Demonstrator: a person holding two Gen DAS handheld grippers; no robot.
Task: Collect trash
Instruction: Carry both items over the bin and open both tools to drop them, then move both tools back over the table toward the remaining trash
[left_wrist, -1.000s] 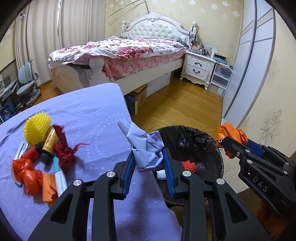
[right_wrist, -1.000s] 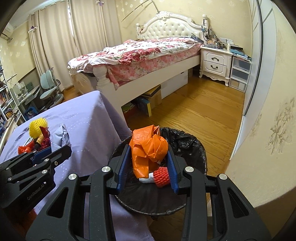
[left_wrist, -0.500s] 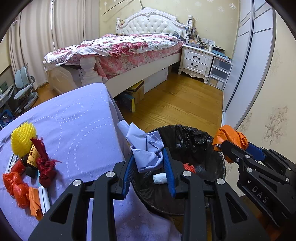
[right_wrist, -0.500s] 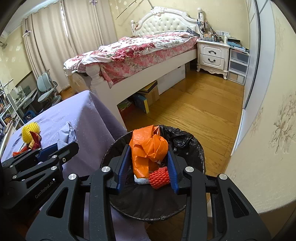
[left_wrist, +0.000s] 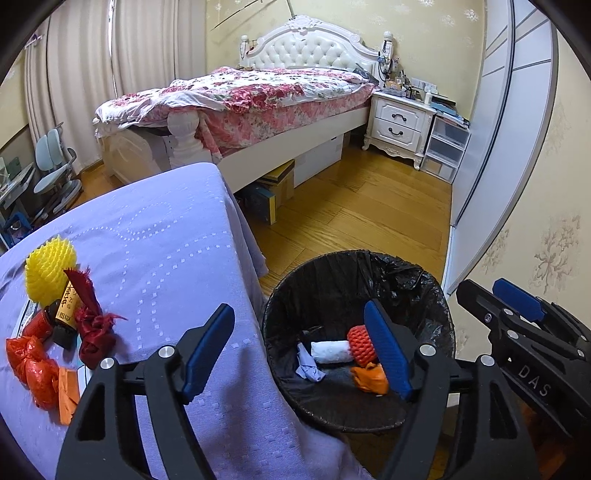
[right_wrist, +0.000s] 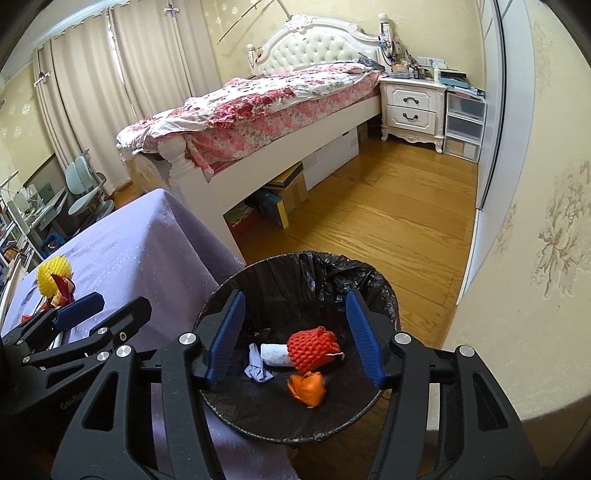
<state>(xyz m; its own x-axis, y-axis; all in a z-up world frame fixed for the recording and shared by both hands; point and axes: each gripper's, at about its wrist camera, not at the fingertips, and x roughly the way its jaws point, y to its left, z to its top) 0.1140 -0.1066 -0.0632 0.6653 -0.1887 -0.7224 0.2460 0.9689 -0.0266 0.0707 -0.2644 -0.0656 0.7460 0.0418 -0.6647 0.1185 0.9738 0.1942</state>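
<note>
A black-lined trash bin stands on the floor beside the purple-covered table. Inside it lie a blue cloth scrap, an orange bag, a red foam net and a white roll. My left gripper is open and empty over the bin's left rim. My right gripper is open and empty above the bin. On the table's left lie a yellow foam net, dark red ribbon, orange-red bags and a small bottle.
A bed with a floral cover stands behind, boxes under it. A white nightstand and plastic drawers sit at the back right. A sliding wardrobe door runs along the right wall. Wooden floor lies between bed and bin.
Both grippers have opened. The blue cloth fell from the left and the orange bag from the right, and both now lie in the bin.
</note>
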